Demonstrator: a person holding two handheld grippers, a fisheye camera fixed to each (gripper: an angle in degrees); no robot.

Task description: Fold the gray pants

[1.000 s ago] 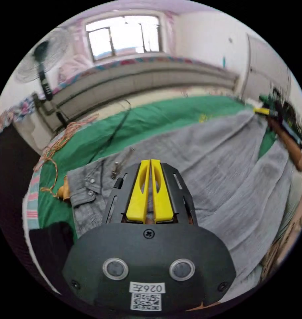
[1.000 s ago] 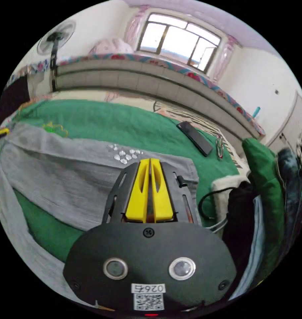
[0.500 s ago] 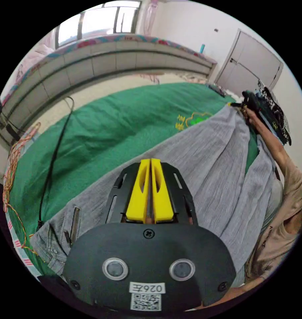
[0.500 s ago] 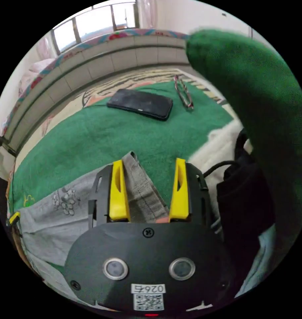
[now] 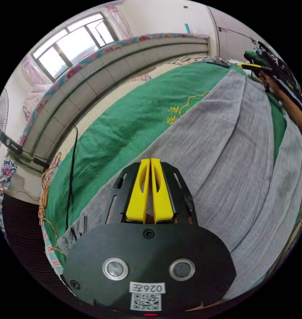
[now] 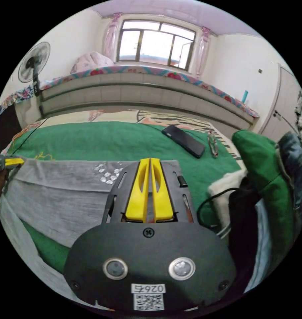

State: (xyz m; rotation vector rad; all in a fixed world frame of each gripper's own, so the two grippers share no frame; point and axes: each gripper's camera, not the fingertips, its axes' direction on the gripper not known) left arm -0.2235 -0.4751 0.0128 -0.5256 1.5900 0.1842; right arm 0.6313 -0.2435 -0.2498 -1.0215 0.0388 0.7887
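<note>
The gray pants (image 5: 224, 139) lie stretched lengthwise over a green blanket (image 5: 131, 119) on a bed. My left gripper (image 5: 150, 161) is shut on the gray pants near the waist end, where a zip and pocket show by the blanket's edge. In the right gripper view, my right gripper (image 6: 150, 160) is shut on the hem of one leg of the pants (image 6: 57, 192), next to a pale flower print (image 6: 107, 172). The right gripper (image 5: 250, 65) also shows far off in the left gripper view, on a person's arm. The left gripper (image 6: 11, 161) shows at the left rim of the right gripper view.
A black phone (image 6: 184, 141) and glasses (image 6: 213, 143) lie on the blanket past the hem. A green cushion (image 6: 263, 166), a white furry thing (image 6: 224, 189) and a dark bag (image 6: 244, 212) crowd that side. A black cable (image 5: 71, 172) and an orange cord (image 5: 46, 186) lie near the waist end.
My right gripper, open around the leg hem half a second ago, has shut on it. The left gripper stayed shut. Both views have swung as the hands moved.
</note>
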